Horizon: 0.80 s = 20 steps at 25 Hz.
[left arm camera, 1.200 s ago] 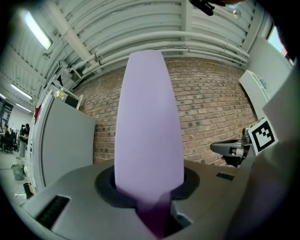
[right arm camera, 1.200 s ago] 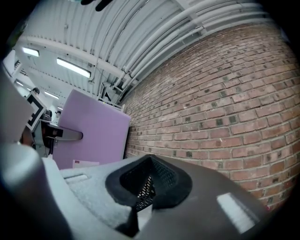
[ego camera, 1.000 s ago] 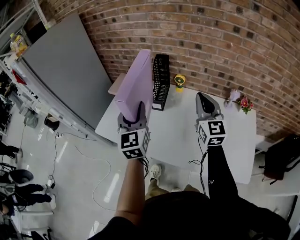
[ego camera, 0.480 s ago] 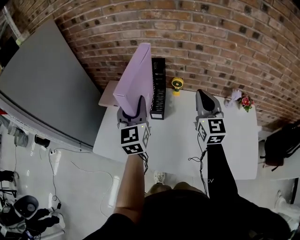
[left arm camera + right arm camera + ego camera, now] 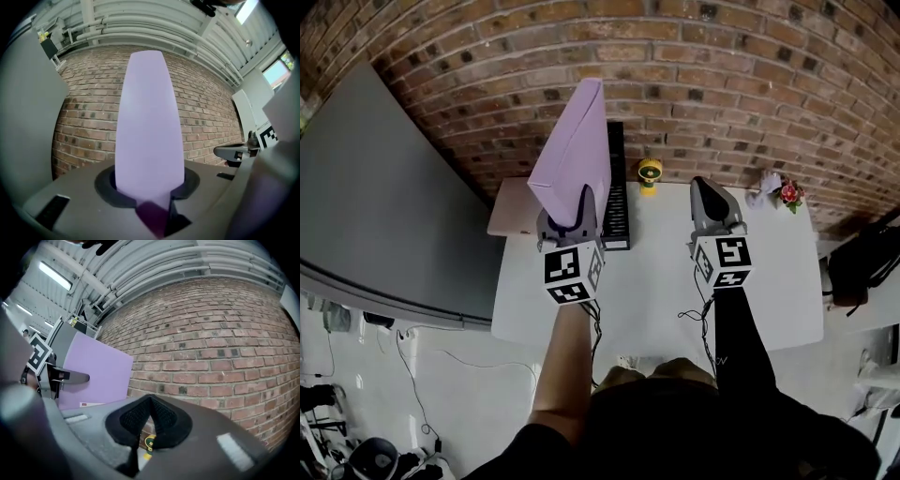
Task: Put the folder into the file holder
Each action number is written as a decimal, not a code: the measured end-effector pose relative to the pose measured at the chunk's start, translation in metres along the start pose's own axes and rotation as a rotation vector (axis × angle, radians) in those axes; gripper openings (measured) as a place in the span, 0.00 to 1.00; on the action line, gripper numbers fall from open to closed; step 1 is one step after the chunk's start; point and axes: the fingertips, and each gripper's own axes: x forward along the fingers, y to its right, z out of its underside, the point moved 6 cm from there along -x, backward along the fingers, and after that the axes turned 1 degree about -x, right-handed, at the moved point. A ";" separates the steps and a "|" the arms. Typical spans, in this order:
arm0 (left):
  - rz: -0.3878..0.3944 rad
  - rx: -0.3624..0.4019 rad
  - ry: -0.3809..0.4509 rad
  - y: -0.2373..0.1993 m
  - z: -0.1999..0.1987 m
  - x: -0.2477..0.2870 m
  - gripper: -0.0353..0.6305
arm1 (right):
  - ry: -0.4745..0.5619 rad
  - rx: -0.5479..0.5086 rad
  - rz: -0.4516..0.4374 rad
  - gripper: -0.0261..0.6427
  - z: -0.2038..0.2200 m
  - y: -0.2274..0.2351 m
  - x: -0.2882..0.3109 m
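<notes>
A purple folder [image 5: 574,155] stands upright above the table's left part, with my left gripper [image 5: 571,214] shut on its lower edge. In the left gripper view the folder [image 5: 149,126] rises between the jaws and fills the middle. The black mesh file holder [image 5: 620,192] stands just right of the folder and is partly hidden behind it. My right gripper [image 5: 714,208] hovers over the middle of the white table [image 5: 656,291], shut with nothing in it; its pads [image 5: 161,420] meet. The right gripper view shows the folder [image 5: 98,373] at its left.
A small yellow fan [image 5: 650,172] stands by the brick wall behind the holder. Pink flowers [image 5: 787,194] sit at the table's far right corner. A tan surface [image 5: 508,208] adjoins the table's left end, and a grey panel [image 5: 375,197] stands farther left.
The head view has swung, so the table lies more squarely below. The folder in the left gripper now overlaps the file holder's left side more. The right gripper has kept its place.
</notes>
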 end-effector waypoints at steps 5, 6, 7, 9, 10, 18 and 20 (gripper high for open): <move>0.039 -0.013 0.006 -0.004 0.003 0.019 0.26 | -0.026 -0.001 0.039 0.04 0.010 -0.002 0.004; 0.042 -0.015 0.007 -0.005 0.004 0.022 0.26 | -0.033 0.000 0.042 0.04 0.012 -0.003 0.005; 0.044 -0.015 0.007 -0.005 0.004 0.026 0.26 | -0.039 -0.001 0.044 0.04 0.014 -0.003 0.006; 0.042 -0.012 0.012 -0.006 0.005 0.034 0.26 | -0.048 -0.002 0.042 0.04 0.018 -0.003 0.010; 0.039 -0.012 0.017 -0.007 0.006 0.037 0.26 | -0.050 -0.002 0.040 0.04 0.020 -0.003 0.012; 0.012 -0.007 -0.001 0.000 0.016 0.065 0.26 | -0.065 0.024 0.014 0.04 0.031 0.013 0.038; 0.008 -0.012 0.002 0.004 0.019 0.073 0.26 | -0.069 0.027 0.004 0.04 0.036 0.019 0.047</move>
